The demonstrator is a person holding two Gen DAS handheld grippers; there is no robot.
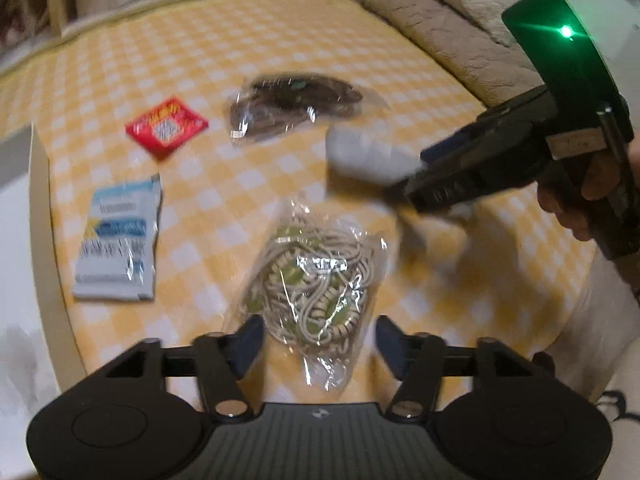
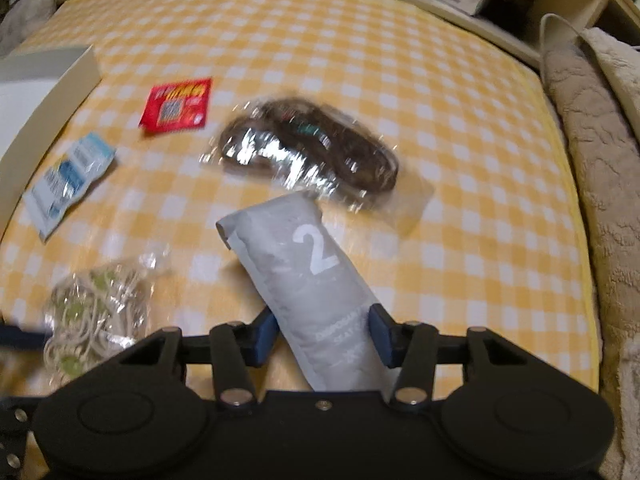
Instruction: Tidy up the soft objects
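On a bed under a yellow-checked sheet (image 2: pixel 400 80), with a beige blanket (image 2: pixel 592 160) along its right, the right tongs (image 2: pixel 324 334) grip a grey pouch (image 2: pixel 316 264), while the left tongs (image 1: pixel 318 340) gape around a bagged cord (image 1: pixel 316 280).

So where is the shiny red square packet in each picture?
Left wrist view: the flat red foil packet lies upper left on the yellow checked cloth.
Right wrist view: the same packet lies upper left, further toward the top.
Shared landmark: the clear bag of dark cord lies just right of the packet in both views.
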